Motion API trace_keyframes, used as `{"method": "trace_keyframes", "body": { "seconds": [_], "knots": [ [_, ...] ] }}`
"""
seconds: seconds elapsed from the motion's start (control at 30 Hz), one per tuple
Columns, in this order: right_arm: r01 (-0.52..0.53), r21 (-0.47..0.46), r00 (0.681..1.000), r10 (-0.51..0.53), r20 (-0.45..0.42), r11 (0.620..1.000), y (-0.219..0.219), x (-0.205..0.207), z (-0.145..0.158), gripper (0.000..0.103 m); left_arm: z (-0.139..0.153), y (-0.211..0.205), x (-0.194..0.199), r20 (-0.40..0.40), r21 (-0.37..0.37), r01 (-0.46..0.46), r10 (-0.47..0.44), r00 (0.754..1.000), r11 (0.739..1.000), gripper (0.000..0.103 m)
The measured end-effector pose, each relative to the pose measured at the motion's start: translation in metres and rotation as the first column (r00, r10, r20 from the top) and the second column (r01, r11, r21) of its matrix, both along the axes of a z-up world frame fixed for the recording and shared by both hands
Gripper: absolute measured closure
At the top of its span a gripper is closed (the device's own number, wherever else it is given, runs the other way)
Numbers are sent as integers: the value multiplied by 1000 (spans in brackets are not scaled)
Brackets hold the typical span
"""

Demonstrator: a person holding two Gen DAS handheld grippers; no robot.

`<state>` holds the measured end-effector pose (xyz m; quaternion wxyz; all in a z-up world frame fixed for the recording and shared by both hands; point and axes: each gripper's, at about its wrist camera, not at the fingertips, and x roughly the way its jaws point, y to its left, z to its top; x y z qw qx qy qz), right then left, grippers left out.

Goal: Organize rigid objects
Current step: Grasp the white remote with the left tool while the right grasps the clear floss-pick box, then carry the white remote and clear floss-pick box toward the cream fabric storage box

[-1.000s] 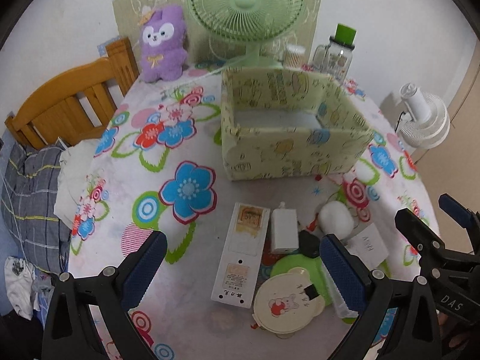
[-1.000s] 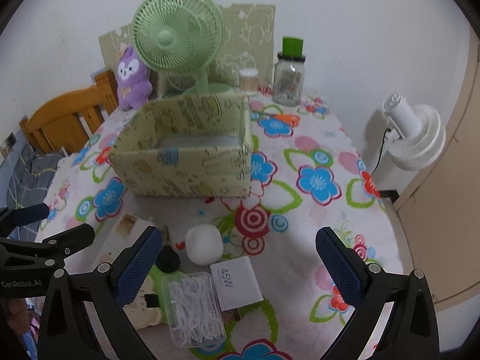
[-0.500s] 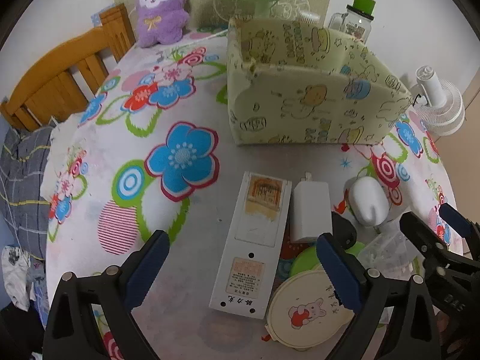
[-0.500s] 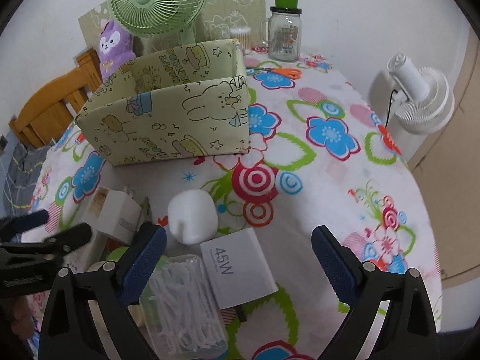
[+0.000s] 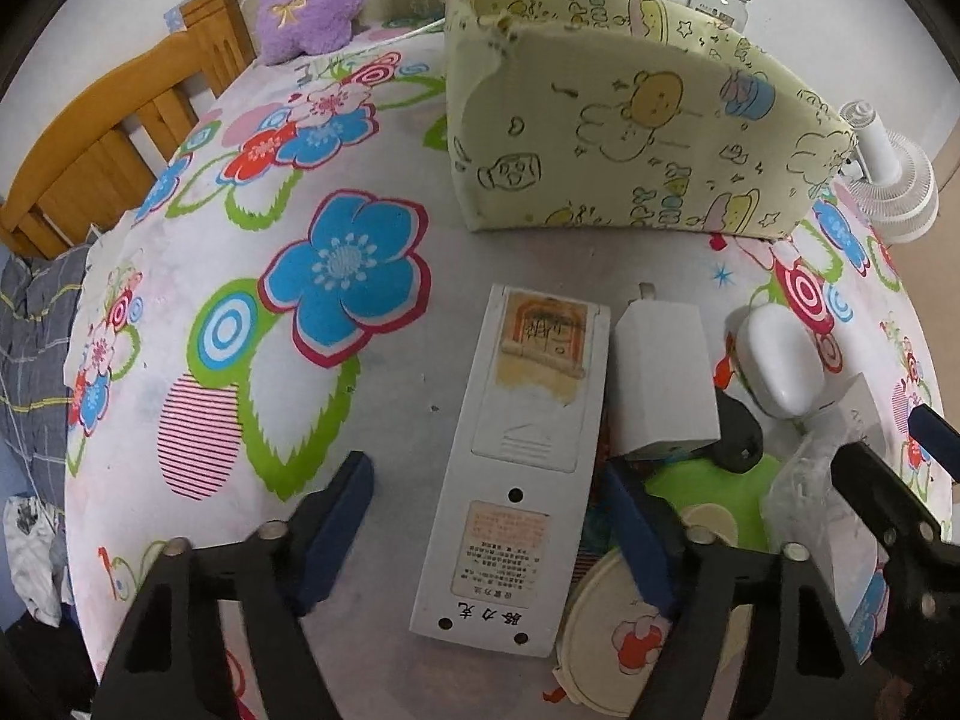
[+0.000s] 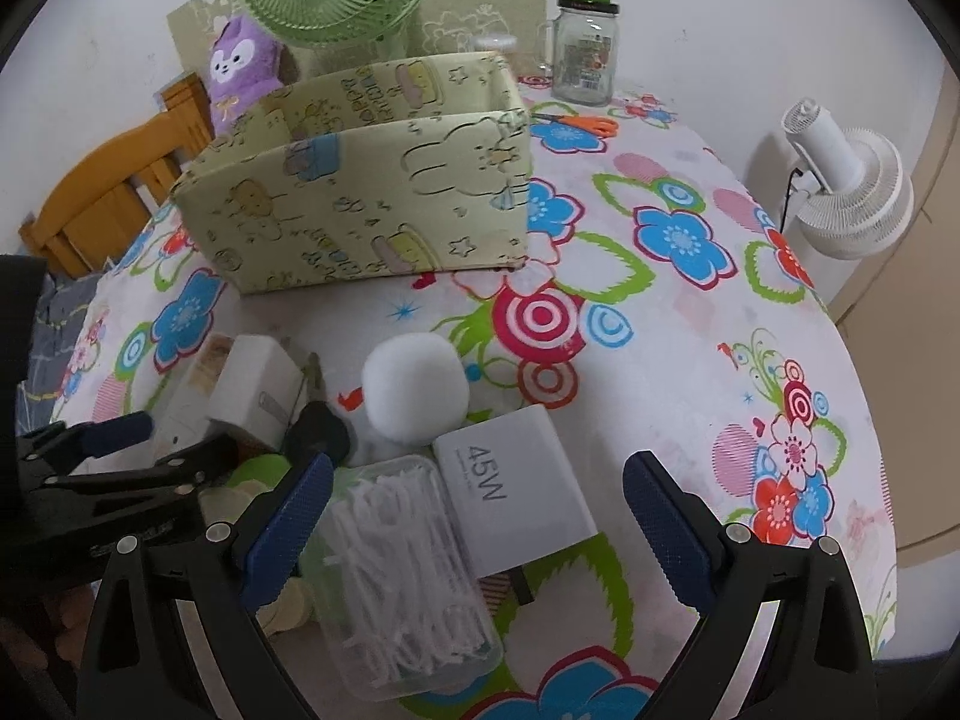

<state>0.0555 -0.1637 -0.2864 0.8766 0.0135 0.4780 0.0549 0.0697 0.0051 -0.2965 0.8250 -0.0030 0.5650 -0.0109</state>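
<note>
A plain white wall stands behind a round table covered by a cloth with bright printed flowers. A wooden chair sits at the table's far left edge. A white fan stands on the beige floor at right. Lighting is soft and even.
</note>
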Motion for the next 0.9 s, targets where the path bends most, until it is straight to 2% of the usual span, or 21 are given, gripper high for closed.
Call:
{"method": "trace_keyframes", "body": {
  "seconds": [0.17,0.23,0.33,0.5,0.6,0.67,0.9],
  "knots": [
    [-2,-25,1000,2,-11,1000,6,-9,0,4,1,-3,-2,19,5,13,-13,1000,1000,40],
    [19,-22,1000,-20,-19,1000,5,-14,-1,4,1,-6,-4,36,3,26,-26,999,1000,52],
    [52,2,998,-52,-33,999,5,-21,-5,4,2,-10,-7,49,12,44,-44,998,999,55],
    [73,26,996,-71,-53,997,17,-29,-8,4,2,-3,-9,44,-26,51,-50,998,998,56],
    [79,20,996,-79,-37,997,25,-33,-9,9,3,2,-11,36,-41,58,-57,998,997,56],
    [88,15,995,-87,-39,996,30,-31,-11,18,5,3,-15,40,-40,75,-74,996,996,56],
    [147,-44,989,-148,-20,988,40,-29,-13,30,7,5,-22,49,-28,124,-122,991,992,56]
  ]
}}
